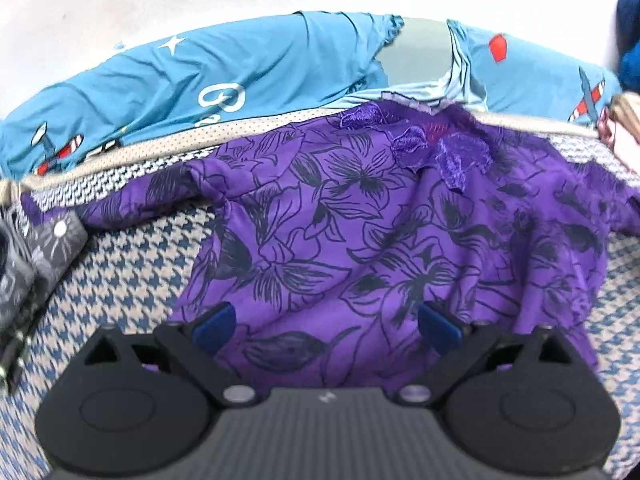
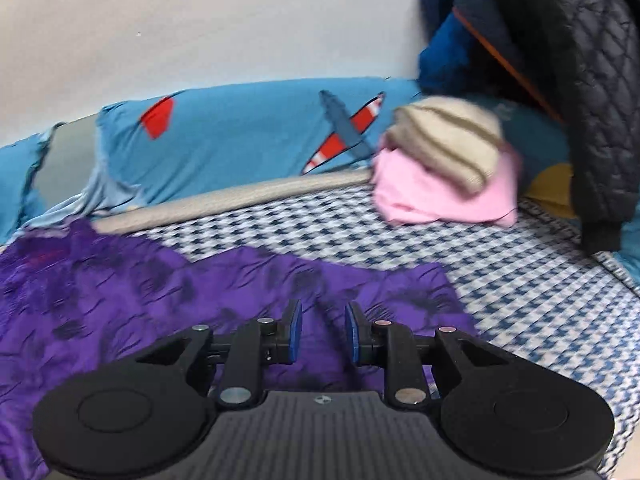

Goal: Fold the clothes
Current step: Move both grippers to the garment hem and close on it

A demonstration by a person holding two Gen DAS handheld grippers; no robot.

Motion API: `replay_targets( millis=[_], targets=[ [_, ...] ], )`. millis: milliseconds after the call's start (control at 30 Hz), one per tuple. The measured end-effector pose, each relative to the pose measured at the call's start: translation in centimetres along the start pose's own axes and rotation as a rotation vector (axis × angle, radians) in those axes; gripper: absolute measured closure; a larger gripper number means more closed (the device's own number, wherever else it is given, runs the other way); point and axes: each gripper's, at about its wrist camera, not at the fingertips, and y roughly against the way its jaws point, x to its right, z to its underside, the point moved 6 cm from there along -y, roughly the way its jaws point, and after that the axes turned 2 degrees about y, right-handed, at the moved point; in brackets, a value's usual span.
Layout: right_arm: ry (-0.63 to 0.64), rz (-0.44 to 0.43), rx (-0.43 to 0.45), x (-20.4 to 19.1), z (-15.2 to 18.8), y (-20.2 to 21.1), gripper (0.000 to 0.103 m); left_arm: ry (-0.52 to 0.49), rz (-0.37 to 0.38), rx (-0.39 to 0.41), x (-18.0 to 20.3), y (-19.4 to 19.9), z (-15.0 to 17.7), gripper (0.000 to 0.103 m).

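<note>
A purple garment with a dark flower print lies spread on a blue-and-cream houndstooth bed cover, its lace collar at the far edge. My left gripper is open wide, just above the garment's near part, with nothing between the blue pads. In the right wrist view the same purple garment fills the left and middle. My right gripper hovers over its right part, the pads a small gap apart with nothing held between them.
A folded beige piece on a pink piece sits at the back right of the bed. A blue aeroplane-print sheet runs along the white wall. Dark quilted and blue clothes hang at the right. Grey patterned fabric lies at left.
</note>
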Motion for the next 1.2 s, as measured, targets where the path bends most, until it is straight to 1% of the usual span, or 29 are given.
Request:
replay_targets(
  millis=[67, 233, 333, 467, 600, 700, 800, 867, 933, 1000, 1033, 1100, 1133, 1167, 1200],
  targets=[
    [0.012, -0.037, -0.018, -0.7, 0.5, 0.3, 0.081, 0.002, 0.035, 0.006, 0.5, 0.9, 0.4, 0.005],
    [0.045, -0.134, -0.066, -2.5, 1.6, 1.1, 0.08, -0.047, 0.089, 0.033, 2.3, 3.1, 2.1, 0.003],
    [0.078, -0.199, -0.081, -3.6, 2.2, 1.8, 0.078, -0.057, 0.125, 0.048, 3.2, 4.5, 3.3, 0.003],
    [0.147, -0.288, -0.105, -5.4, 3.2, 2.7, 0.077, -0.063, 0.191, 0.066, 4.3, 6.2, 4.5, 0.003],
    [0.25, -0.395, -0.148, -7.8, 4.9, 3.7, 0.077, -0.125, 0.236, 0.072, 6.0, 7.1, 5.7, 0.0],
    [0.335, -0.48, -0.176, -9.7, 6.3, 4.4, 0.077, -0.175, 0.232, 0.052, 7.1, 6.6, 6.7, 0.0],
    [0.448, -0.55, -0.194, -11.9, 7.9, 5.4, 0.077, -0.224, 0.209, 0.056, 7.8, 6.1, 7.2, 0.0],
    [0.506, -0.583, -0.193, -13.0, 8.9, 5.9, 0.076, -0.238, 0.176, 0.051, 8.0, 5.5, 7.4, 0.001],
    [0.539, -0.607, -0.197, -13.8, 9.6, 6.0, 0.073, -0.238, 0.146, 0.045, 7.9, 4.8, 7.5, 0.006],
    [0.567, -0.602, -0.188, -14.5, 10.2, 6.0, 0.069, -0.236, 0.126, 0.038, 7.9, 4.1, 7.6, 0.016],
    [0.581, -0.596, -0.174, -14.9, 10.3, 6.0, 0.069, -0.234, 0.116, 0.035, 7.8, 3.8, 7.7, 0.019],
    [0.596, -0.598, -0.153, -15.4, 10.4, 6.0, 0.068, -0.224, 0.107, 0.024, 7.7, 3.3, 7.7, 0.031],
    [0.595, -0.603, -0.146, -15.7, 10.4, 5.9, 0.068, -0.218, 0.109, 0.022, 7.5, 3.2, 7.7, 0.033],
    [0.594, -0.606, -0.14, -15.9, 10.4, 5.9, 0.068, -0.211, 0.111, 0.025, 7.5, 3.2, 7.7, 0.04],
    [0.598, -0.606, -0.132, -16.2, 10.4, 5.8, 0.069, -0.208, 0.113, 0.029, 7.5, 3.3, 7.7, 0.049]
  ],
)
